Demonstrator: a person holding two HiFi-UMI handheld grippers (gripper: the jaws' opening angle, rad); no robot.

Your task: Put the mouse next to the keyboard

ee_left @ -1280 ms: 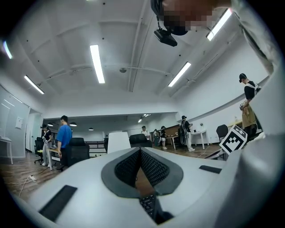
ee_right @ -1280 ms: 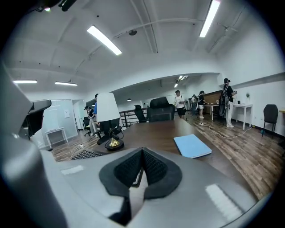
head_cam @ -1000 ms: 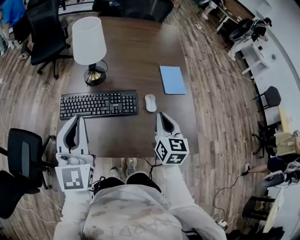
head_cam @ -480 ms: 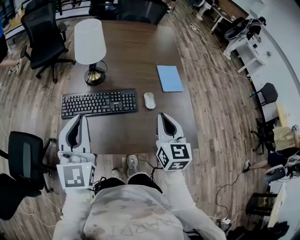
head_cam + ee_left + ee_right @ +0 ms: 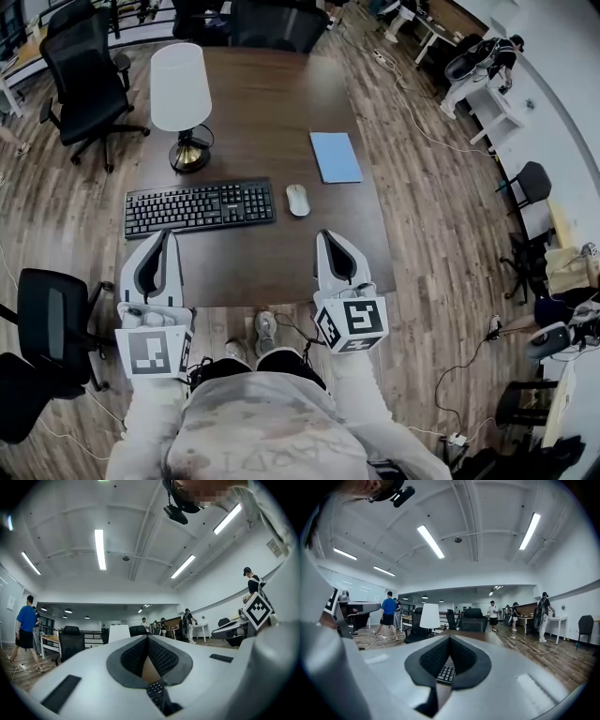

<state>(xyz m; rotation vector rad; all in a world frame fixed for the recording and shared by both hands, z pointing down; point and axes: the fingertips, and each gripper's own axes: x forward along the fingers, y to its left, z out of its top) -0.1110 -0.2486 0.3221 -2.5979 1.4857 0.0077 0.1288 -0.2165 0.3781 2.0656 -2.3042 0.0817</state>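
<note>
The left tongs [image 5: 166, 235] are closed with their pads meeting at the tip and nothing between them. They hang over the near edge of the surface [image 5: 272, 103], just short of the keyboard's front left part. The right tongs [image 5: 328, 235] are likewise pressed together and empty, over the same near edge, and both point level toward the far side.

The dark wooden surface carries everything else. A black office chair [image 5: 89, 80] stands on the floor off its far left corner. A white-shaded lamp [image 5: 181, 86] stands on the left, behind the keyboard [image 5: 201, 207]. A blue folder [image 5: 335, 157] lies flat to the right. The white mouse [image 5: 297, 200] lies just right of the keyboard, a narrow gap between them. It is ahead of the right tongs and apart from them, with bare wood between.
</note>
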